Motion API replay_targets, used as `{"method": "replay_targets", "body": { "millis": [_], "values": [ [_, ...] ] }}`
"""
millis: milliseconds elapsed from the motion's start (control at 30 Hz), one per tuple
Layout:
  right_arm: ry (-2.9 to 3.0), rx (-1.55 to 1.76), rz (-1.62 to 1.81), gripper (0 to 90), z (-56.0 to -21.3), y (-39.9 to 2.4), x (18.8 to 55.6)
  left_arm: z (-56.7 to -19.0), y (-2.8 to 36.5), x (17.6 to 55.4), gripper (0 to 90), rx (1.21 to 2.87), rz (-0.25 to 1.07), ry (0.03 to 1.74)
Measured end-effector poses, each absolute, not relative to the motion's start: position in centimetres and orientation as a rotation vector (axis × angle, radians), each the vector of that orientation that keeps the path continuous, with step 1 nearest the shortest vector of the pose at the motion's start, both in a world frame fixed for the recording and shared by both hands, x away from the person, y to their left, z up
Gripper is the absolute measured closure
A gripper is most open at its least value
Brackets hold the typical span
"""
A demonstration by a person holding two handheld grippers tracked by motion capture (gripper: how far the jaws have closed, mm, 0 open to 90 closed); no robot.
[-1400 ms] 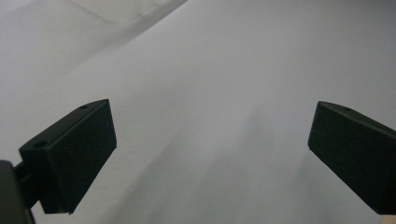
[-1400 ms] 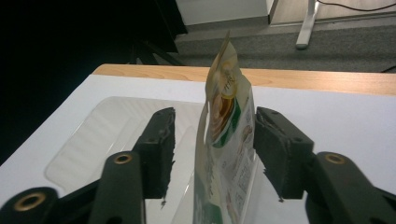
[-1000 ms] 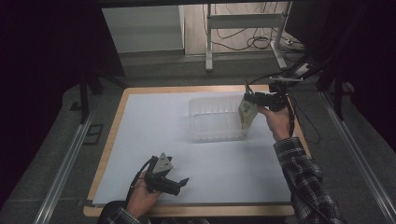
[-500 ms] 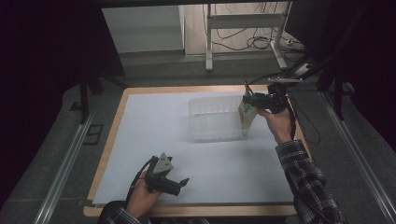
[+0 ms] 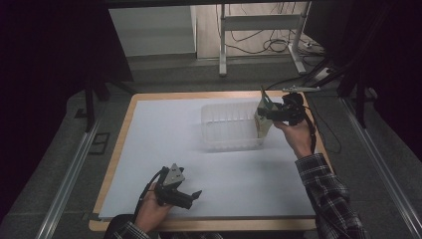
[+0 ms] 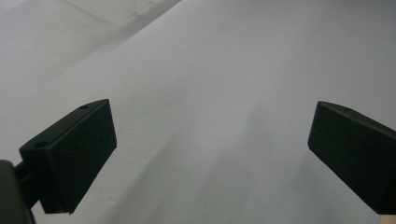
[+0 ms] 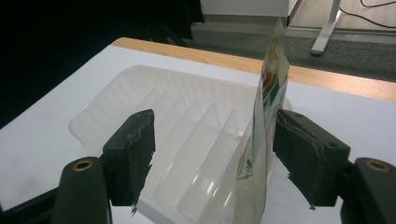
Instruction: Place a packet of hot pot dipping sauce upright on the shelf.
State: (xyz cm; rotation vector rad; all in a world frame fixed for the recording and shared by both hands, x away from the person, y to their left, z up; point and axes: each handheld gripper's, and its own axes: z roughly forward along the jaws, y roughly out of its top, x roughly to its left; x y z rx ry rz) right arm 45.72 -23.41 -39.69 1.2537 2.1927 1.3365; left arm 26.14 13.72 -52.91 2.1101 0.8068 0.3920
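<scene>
R gripper (image 5: 272,113) is at the right end of the clear tray (image 5: 226,135), far-right of the white mat (image 5: 164,134). Pouch (image 7: 267,116) stands upright and edge-on between its jaws, long axis vertical, bottom down at the tray's right-end wall; can't tell if it sits in the end slot or just outside. Jaws have just been opening: pouch is close against the right-hand pad in the R gripper view, clear gap to the other pad, so no clamp now, looks like a release. R hand reaches in from the right, gripper roughly level, pointing left along the tray. L gripper (image 5: 185,195) rests near the front edge of the mat, jaws wide apart, nothing between, well apart from tray, so R hand is the near one.
</scene>
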Motion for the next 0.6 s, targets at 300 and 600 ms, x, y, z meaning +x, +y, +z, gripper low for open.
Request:
{"method": "replay_targets", "body": {
  "millis": [300,600],
  "values": [
    [2.200,1.244,1.315,27.3,-40.13,-23.73,45.23,-52.91,13.71,26.15,0.9,2.110,0.393,0.807],
    [2.208,1.239,1.314,23.5,-40.53,-24.09,44.76,-52.91,13.71,26.14,0.9,2.110,0.393,0.807]
  ]
}}
